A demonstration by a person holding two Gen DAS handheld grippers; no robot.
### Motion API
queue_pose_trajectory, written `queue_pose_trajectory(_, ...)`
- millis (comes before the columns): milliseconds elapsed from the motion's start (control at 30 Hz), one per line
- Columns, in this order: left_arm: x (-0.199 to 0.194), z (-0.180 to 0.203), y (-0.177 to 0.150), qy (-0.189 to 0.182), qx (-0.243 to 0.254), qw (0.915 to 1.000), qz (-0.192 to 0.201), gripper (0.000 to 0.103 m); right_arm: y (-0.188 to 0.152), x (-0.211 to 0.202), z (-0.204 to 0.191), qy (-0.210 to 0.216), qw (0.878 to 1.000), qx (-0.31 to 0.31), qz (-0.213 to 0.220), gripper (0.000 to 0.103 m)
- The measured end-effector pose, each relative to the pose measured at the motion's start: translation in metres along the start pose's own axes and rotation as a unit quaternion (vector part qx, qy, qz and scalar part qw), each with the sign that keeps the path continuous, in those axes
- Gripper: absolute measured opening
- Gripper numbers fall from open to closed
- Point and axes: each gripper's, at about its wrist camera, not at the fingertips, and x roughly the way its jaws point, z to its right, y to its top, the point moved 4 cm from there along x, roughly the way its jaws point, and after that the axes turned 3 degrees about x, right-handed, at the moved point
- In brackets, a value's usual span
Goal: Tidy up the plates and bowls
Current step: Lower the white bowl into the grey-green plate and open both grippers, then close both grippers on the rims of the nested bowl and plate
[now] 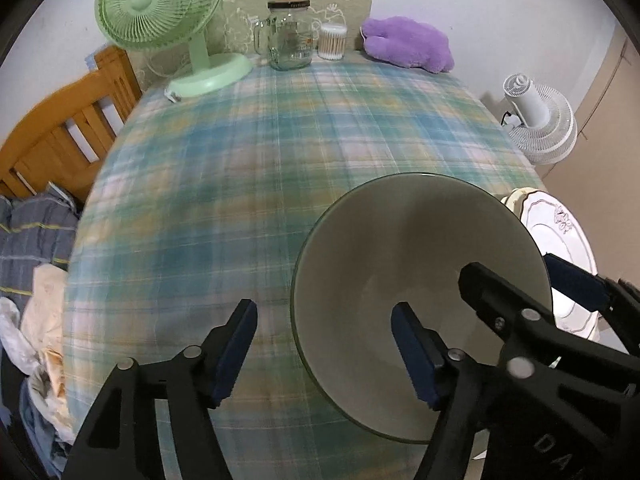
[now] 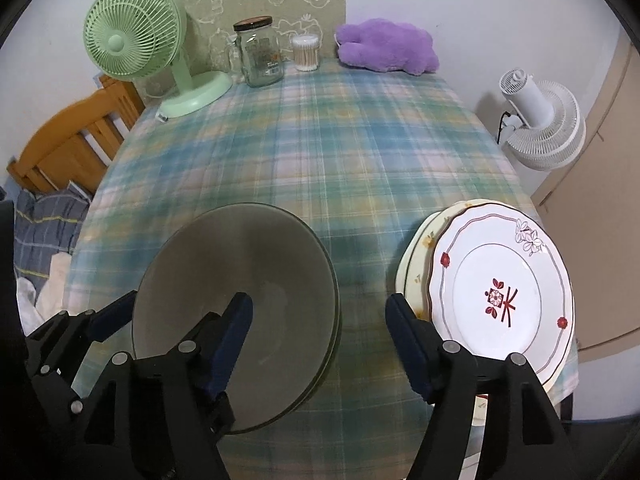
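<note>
While both grippers gape, smooth round bowl (image 2: 236,316) beside scalloped plates (image 2: 500,292)

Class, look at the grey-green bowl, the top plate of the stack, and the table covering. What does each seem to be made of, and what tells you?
Bowl: likely glazed ceramic, perhaps melamine; smooth, thin-rimmed, dull sheen.
Top plate: probably glossy white porcelain or melamine; printed red flowers, scalloped rim.
Tablecloth: woven fabric; matte plaid pattern.

dim indoor light | tablecloth (image 1: 248,168) motion-blurred | fisheye edge bending, dark corners
</note>
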Motion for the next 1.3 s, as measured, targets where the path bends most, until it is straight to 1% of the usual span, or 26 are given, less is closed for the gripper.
queue_pose_trajectory(100,0.004,-0.001,0.001,-0.013,-0.009,0.9998,-0.006,0.076,0.001,0.003,0.004,0.011,1.0,0.01,-0.005,0.072)
queue_pose_trajectory(133,0.005,-0.001,0.003,-0.013,-0.011,0.9998,-0.006,0.078,0.001,0.006,0.004,0.017,1.0,0.012,-0.014,0.072)
queue_pose_trajectory(200,0.008,-0.001,0.005,-0.003,-0.013,0.9999,-0.008,0.079,0.003,0.013,0.006,0.029,0.999,0.016,-0.025,0.072)
queue_pose_trajectory(300,0.014,0.002,0.008,0.003,-0.017,0.9998,-0.013,0.079,0.007,0.023,0.009,0.035,0.999,0.017,-0.033,0.072)
queue_pose_trajectory(433,0.022,0.006,0.011,0.005,-0.022,0.9996,-0.017,0.079,0.012,0.037,0.011,0.055,0.997,0.016,-0.052,0.072)
queue_pose_trajectory(533,0.028,0.007,0.011,0.01,-0.036,0.999,-0.024,0.079,0.016,0.05,0.012,0.068,0.995,0.008,-0.065,0.071)
queue_pose_trajectory(567,0.031,0.007,0.011,0.011,-0.039,0.9988,-0.028,0.079,0.017,0.054,0.013,0.075,0.995,0.007,-0.072,0.07)
queue_pose_trajectory(600,0.031,0.008,0.01,0.011,-0.04,0.9988,-0.027,0.079,0.017,0.058,0.013,0.083,0.993,0.006,-0.079,0.065)
queue_pose_trajectory(633,0.03,0.008,0.01,0.015,-0.041,0.9987,-0.026,0.079,0.017,0.061,0.013,0.091,0.992,0.005,-0.087,0.062)
queue_pose_trajectory(700,0.029,0.008,0.01,0.018,-0.045,0.9985,-0.028,0.079,0.017,0.067,0.011,0.118,0.988,0.001,-0.102,0.059)
queue_pose_trajectory(800,0.03,0.007,0.008,0.016,-0.06,0.9975,-0.034,0.08,0.017,0.07,0.012,0.147,0.982,0.002,-0.115,0.056)
queue_pose_trajectory(867,0.03,0.006,0.007,0.02,-0.067,0.9971,-0.03,0.08,0.018,0.073,0.011,0.162,0.979,-0.003,-0.124,0.054)
queue_pose_trajectory(933,0.029,0.006,0.006,0.022,-0.066,0.9972,-0.028,0.08,0.017,0.071,0.008,0.168,0.978,-0.013,-0.121,0.049)
queue_pose_trajectory(967,0.029,0.007,0.006,0.022,-0.067,0.9971,-0.029,0.08,0.017,0.07,0.005,0.171,0.978,-0.019,-0.119,0.044)
queue_pose_trajectory(1000,0.029,0.006,0.005,0.021,-0.07,0.9969,-0.03,0.08,0.017,0.068,0.002,0.174,0.977,-0.028,-0.117,0.042)
queue_pose_trajectory(1133,0.03,0.006,0.007,0.017,-0.066,0.9973,-0.03,0.08,0.018,0.067,0.0,0.169,0.978,-0.034,-0.117,0.042)
queue_pose_trajectory(1267,0.031,0.004,0.006,0.0,-0.057,0.9982,-0.019,0.08,0.018,0.066,0.0,0.162,0.98,-0.031,-0.111,0.042)
queue_pose_trajectory(1300,0.031,0.004,0.006,-0.007,-0.054,0.9984,-0.018,0.076,0.018,0.066,0.0,0.159,0.981,-0.028,-0.109,0.042)
